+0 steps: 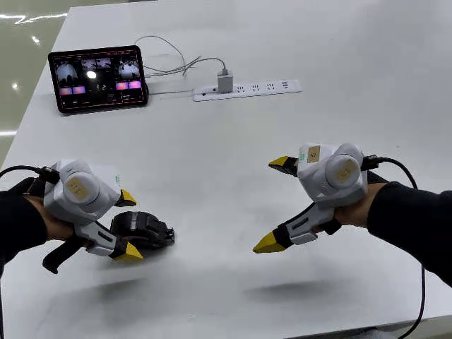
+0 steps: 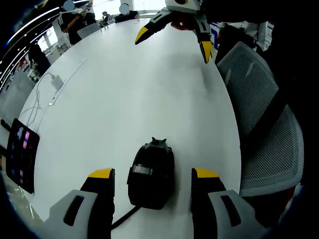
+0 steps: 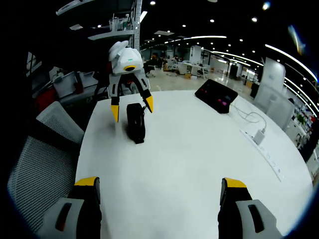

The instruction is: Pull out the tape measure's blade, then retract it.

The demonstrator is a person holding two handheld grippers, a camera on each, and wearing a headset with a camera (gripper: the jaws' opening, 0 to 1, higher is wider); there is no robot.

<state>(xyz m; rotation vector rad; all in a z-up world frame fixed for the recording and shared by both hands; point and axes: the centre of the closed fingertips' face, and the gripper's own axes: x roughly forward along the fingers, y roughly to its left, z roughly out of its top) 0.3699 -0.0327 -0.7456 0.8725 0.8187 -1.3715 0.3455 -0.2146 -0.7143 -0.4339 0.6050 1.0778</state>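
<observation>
The black, rounded plastic tape measure (image 2: 151, 172) lay on the white tabletop (image 1: 233, 141), between the spread yellow-tipped jaws of the left gripper (image 1: 129, 224), which stood clear of it on both sides. The right gripper (image 1: 272, 205) hung wide open and empty, well apart, over bare table near the front edge.

Bare desk (image 1: 226, 162) lies open between the left tongs (image 1: 129, 225) and right tongs (image 1: 272, 203), which are well apart. The tape measure (image 1: 145, 229) sits between the left jaws, a gap on each side. A tablet (image 1: 97, 78), power strip (image 1: 247, 89) and cables (image 1: 169, 60) block the far edge. A mesh chair (image 2: 259, 124) crowds the near edge.
</observation>
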